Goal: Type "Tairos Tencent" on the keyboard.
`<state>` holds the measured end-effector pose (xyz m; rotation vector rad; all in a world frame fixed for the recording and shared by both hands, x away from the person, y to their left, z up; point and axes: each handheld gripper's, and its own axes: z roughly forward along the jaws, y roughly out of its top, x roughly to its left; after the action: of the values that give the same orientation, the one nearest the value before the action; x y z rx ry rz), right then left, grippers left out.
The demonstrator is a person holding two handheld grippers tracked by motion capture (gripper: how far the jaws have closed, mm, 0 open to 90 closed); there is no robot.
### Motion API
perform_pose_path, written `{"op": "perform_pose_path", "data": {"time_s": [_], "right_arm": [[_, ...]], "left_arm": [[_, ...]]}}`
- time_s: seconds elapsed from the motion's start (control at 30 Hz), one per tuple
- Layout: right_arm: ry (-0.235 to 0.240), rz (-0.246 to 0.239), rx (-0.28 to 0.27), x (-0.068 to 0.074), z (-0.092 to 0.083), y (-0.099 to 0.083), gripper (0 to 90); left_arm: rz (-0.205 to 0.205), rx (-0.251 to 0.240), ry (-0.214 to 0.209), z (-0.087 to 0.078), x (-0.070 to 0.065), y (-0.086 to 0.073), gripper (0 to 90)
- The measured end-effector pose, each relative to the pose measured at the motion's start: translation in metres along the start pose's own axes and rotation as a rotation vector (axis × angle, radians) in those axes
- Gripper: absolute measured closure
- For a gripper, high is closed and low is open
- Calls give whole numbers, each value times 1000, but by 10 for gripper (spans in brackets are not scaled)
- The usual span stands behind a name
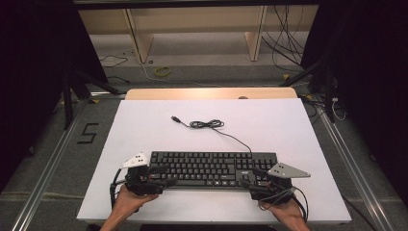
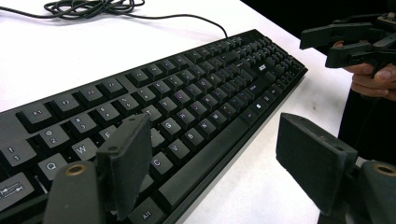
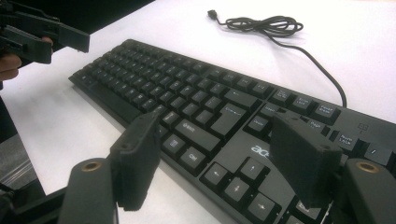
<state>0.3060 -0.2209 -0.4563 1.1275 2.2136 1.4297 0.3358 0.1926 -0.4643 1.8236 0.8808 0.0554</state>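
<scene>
Overhead, keyboard (image 1: 211, 169) between both hand-held grippers — closer views, legible keys

White tabletop (image 1: 144, 125), wooden shelving (image 1: 192, 29) beyond, loose cables (image 1: 284, 43) on grey floor (image 1: 202, 57).

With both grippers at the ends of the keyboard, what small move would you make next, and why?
Probably lower both and close on the keyboard's ends: the left gripper and right gripper stand open above its ends, gripping nothing.
</scene>
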Motion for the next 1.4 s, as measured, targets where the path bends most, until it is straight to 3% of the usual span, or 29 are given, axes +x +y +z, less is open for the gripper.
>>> {"op": "perform_pose_path", "data": {"time_s": [0.8, 1.13, 1.4], "right_arm": [[27, -3, 16, 7, 11, 9, 349], [81, -31, 35, 20, 33, 32, 356], [118, -71, 57, 34, 65, 56, 377]], "left_arm": [[-11, 4, 20, -1, 5, 0, 262], [-37, 8, 70, -5, 14, 1, 267], [-34, 25, 120, -8, 19, 1, 280]]}}
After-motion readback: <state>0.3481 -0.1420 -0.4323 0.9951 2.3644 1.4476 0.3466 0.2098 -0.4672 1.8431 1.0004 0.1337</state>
